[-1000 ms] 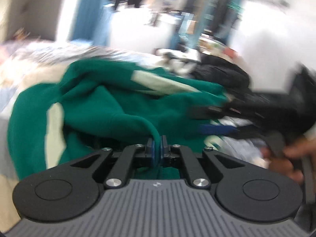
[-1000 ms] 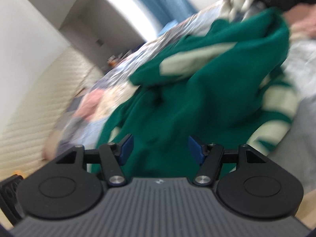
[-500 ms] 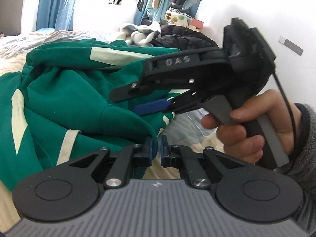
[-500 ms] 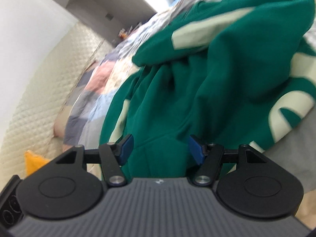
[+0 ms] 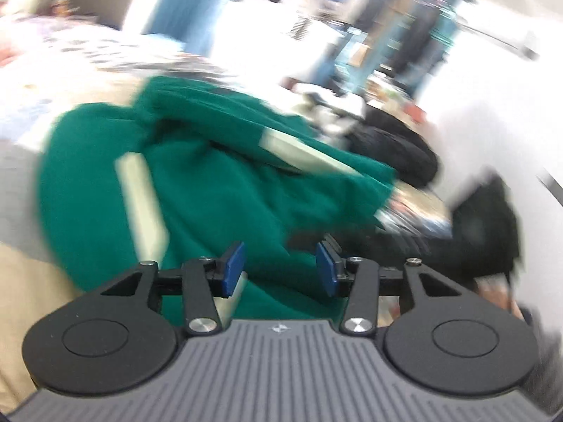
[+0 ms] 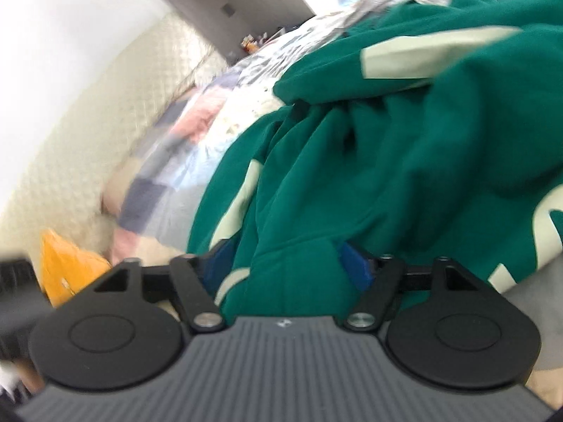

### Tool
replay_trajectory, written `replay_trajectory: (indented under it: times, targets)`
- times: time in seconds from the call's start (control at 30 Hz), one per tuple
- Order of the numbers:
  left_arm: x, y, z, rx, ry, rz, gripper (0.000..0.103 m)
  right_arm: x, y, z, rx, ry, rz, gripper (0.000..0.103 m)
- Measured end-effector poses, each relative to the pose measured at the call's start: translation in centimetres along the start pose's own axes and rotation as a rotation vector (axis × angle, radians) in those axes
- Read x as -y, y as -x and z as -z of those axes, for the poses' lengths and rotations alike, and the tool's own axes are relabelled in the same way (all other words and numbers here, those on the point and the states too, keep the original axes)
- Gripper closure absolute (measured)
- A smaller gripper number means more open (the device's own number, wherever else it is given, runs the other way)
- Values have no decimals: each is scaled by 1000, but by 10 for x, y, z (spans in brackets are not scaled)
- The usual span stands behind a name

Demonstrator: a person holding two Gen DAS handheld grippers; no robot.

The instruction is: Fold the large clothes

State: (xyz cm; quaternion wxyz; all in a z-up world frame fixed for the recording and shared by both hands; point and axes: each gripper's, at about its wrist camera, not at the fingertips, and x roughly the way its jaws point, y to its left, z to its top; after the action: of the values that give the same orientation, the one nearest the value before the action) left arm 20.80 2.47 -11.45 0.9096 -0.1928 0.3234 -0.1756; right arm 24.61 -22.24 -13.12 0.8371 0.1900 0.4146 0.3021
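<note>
Green sweatshirt (image 5: 218,190) bunched on bed (image 6: 197,147), just ahead of left hand-held gripper (image 5: 279,269) (jaws just parted, apparently empty); right hand-held gripper (image 6: 285,267) wide, fold between, unpinched.

1. No text, label, brand name or number could be read in either view.
2. The left gripper's (image 5: 279,267) grey body bore only a small white emblem near its front edge; it held no letters.
3. The right gripper's (image 6: 286,267) body carried the same small emblem, also without letters.
4. The green garment (image 6: 404,183) had large cream shapes at its right side that might have been lettering, but they were cut off and blurred, so nothing could be made out.
</note>
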Motion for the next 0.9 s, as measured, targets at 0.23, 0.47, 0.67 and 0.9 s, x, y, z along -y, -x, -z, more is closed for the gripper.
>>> replay_trajectory:
  times: [0.23, 0.47, 0.67, 0.9]
  targets:
    - [1, -46, -68, -155, -119, -80, 45, -30, -24, 32, -54, 195, 254, 65]
    - [60, -138, -120, -315, -280, 115, 39, -23, 9, 39, 65, 78, 325, 90]
    - [138, -226, -128, -415, -490, 189, 34, -15, 25, 44, 100, 22, 306, 91]
    - [182, -307, -109, -523, -750, 125, 33, -5, 21, 44, 86, -23, 272, 91]
